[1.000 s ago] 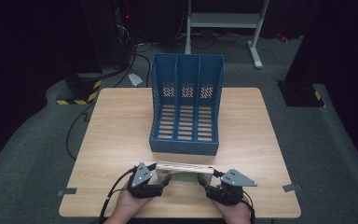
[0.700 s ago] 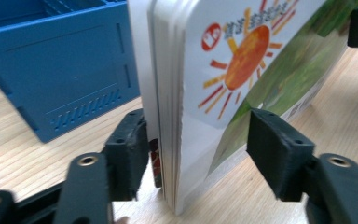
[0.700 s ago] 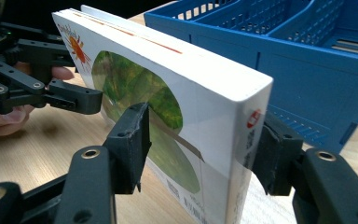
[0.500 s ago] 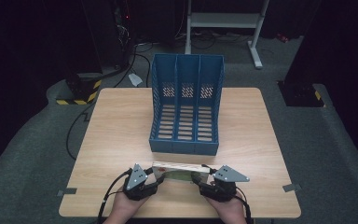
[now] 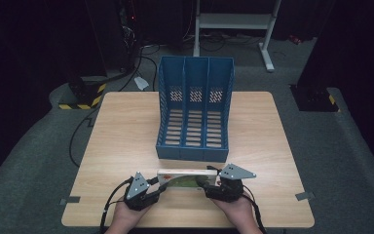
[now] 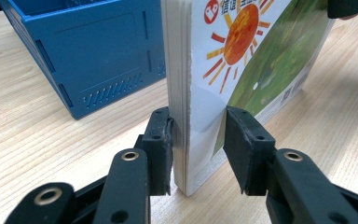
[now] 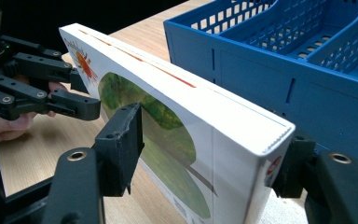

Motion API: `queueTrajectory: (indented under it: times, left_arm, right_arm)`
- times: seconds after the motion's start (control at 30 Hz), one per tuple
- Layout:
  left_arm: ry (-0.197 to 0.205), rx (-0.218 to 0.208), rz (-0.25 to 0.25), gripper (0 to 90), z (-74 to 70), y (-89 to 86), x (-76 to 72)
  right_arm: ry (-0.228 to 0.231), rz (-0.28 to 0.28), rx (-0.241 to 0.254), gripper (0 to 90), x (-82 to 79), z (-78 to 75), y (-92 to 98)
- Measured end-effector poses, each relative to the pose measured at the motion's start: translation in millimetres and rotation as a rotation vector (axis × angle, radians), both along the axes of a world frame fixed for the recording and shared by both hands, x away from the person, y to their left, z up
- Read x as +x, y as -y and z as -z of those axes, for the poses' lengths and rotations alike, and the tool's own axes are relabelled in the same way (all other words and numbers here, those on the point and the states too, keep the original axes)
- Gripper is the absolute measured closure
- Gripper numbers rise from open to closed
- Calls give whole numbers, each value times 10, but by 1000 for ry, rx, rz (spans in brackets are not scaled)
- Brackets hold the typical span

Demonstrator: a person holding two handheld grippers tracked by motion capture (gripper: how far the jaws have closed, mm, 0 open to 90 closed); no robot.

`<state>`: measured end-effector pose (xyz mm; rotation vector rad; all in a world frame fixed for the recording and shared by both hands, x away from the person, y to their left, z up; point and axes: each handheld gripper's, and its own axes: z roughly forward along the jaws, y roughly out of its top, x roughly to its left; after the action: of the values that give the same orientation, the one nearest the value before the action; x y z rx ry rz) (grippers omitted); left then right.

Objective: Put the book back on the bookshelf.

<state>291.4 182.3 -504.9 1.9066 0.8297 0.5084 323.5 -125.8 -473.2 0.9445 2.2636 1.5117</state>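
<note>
A picture book with a sun and green hills on its cover stands on its long edge near the table's front, just in front of the blue file holder. My left gripper is at its left end. Its jaws have just been closing and both pads now press on the book, so my left gripper is shut on it. My right gripper straddles the book's right end. Its jaws have just been opening, and the near pad stands a little off the cover.
The blue file holder has three slots, lies on its back with the openings up, and sits close behind the book. The wooden table has bare room left and right of it. Cables and a white stand are on the dark floor beyond.
The right gripper has shifted a little to the left along the book. The left gripper has stayed at the book's left end. The book still stands on its edge.
</note>
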Motion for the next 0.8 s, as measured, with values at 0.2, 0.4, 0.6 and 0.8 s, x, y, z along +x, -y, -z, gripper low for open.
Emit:
queueTrajectory:
  times: [0.2, 0.4, 0.6, 0.8]
  left_arm:
    - [-8, -7, 6, 596, 4, -9, 19]
    - [-16, -5, 8, 531, 5, -6, 40]
    - [-22, -18, -20, 466, 5, -59, 83]
    - [-22, -38, -44, 445, -4, -129, 105]
  right_arm:
    - [41, -17, 5, 421, -89, -12, 12]
    - [61, -56, 19, 506, -190, -19, 1]
    - [71, -99, 13, 601, -273, -26, -16]
    - [77, -112, 16, 629, -302, -36, -3]
